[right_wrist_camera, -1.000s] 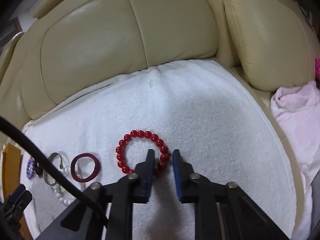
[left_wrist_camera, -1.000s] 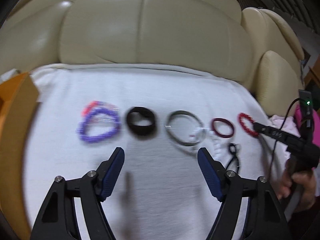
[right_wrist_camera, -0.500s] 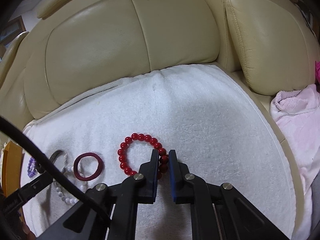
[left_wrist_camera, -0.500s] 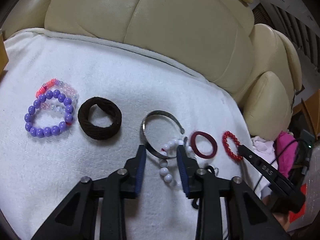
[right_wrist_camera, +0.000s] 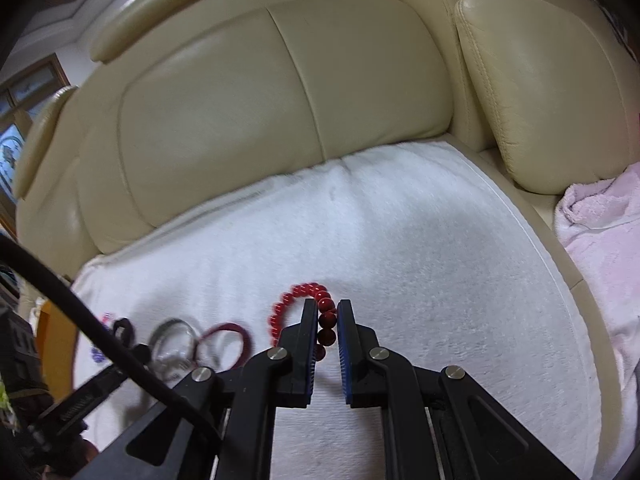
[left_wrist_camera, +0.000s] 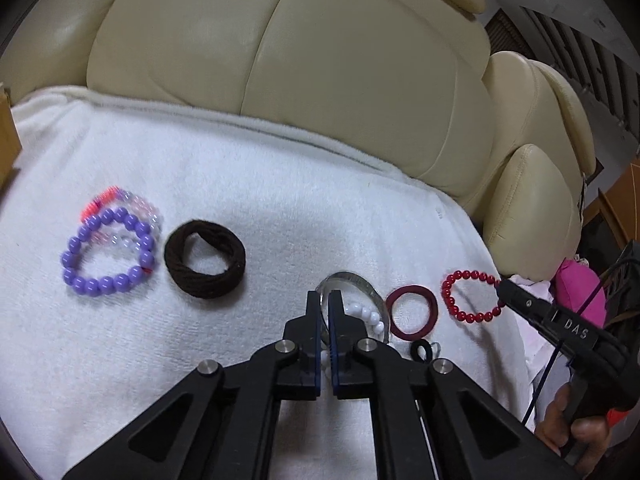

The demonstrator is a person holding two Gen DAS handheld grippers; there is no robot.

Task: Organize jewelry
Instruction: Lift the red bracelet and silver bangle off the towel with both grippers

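Jewelry on the white towel: both grippers newly closed on pieces.
Left gripper, wide a second ago, now pinches the silver bangle; right gripper clamps the red bead bracelet, apparently lifting it for sorting.

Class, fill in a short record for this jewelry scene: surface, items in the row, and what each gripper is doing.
surface: white towel on a cream sofa
row, left to right: purple bead bracelet, brown hair tie, silver bangle, maroon ring band, red bead bracelet
left gripper: shut on silver bangle
right gripper: shut on red bead bracelet
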